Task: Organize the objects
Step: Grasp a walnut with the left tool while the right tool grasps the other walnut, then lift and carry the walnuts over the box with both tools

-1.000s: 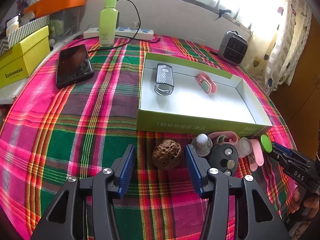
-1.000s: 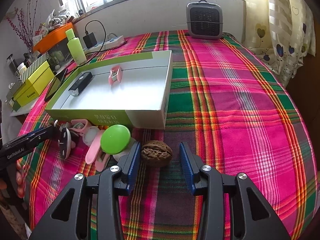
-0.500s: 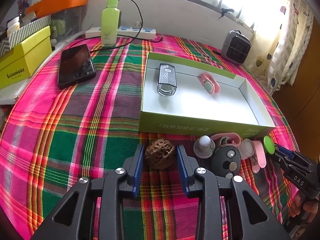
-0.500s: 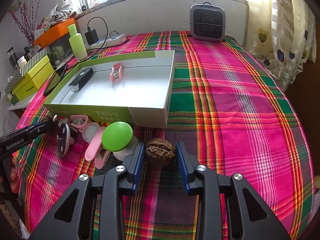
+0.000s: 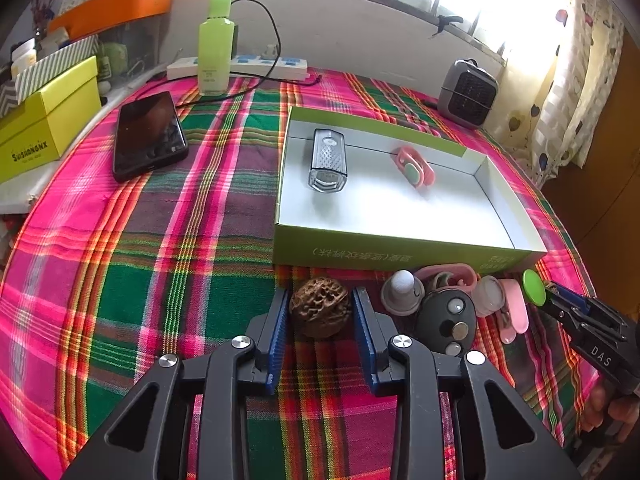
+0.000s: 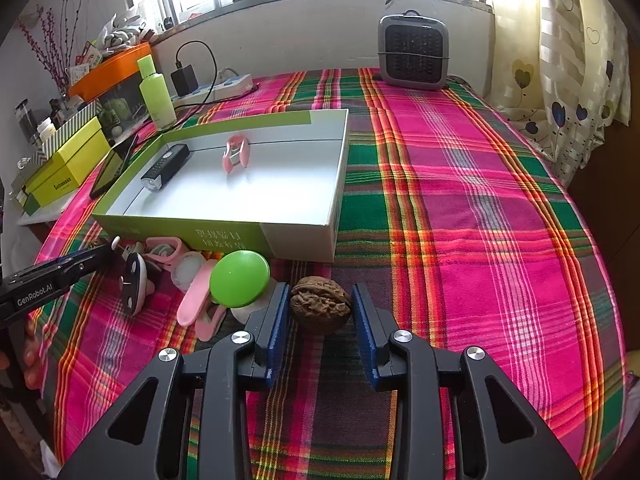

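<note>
A green box (image 5: 400, 254) with a white inside holds a clear bike light (image 5: 328, 160) and a pink clip (image 5: 414, 166). My left gripper (image 5: 320, 312) is shut on a bumpy brown walnut (image 5: 320, 310) on the plaid cloth before the box. My right gripper (image 6: 320, 306) is shut on a smoother walnut (image 6: 320, 308) near the box's front corner (image 6: 298, 242). Beside them lie a black key fob (image 5: 446, 322), a white-tipped grey stopper (image 5: 402, 292), pink clips (image 6: 198, 298) and a green round cap (image 6: 240, 278).
A black phone (image 5: 150, 134), a green bottle (image 5: 216, 44), a power strip (image 5: 240, 68) and a yellow box (image 5: 44, 120) stand at the back left. A small grey heater (image 6: 412, 54) stands at the back. The table's right edge runs by a curtain (image 6: 576, 92).
Both grippers have closed from wide open onto their walnuts. Each gripper has moved slightly forward toward the box.
</note>
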The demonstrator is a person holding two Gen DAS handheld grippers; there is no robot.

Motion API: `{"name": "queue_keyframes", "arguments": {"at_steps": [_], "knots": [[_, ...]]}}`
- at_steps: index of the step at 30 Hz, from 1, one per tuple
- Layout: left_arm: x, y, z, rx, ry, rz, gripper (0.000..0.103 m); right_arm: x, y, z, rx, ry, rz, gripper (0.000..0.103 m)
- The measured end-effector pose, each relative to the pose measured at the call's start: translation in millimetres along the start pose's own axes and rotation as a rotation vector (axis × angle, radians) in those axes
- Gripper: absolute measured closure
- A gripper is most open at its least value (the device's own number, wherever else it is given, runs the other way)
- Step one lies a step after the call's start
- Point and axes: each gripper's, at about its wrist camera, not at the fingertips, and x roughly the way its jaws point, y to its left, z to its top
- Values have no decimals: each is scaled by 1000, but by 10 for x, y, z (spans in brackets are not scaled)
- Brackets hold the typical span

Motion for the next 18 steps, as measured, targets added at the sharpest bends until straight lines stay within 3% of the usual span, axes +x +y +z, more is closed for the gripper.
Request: {"name": "queue_keyframes", "arguments": {"at_steps": [18], "knots": [[-189,-45,18,10,-38,-10,74,-154,47,35,5,-37,-9,70]]}}
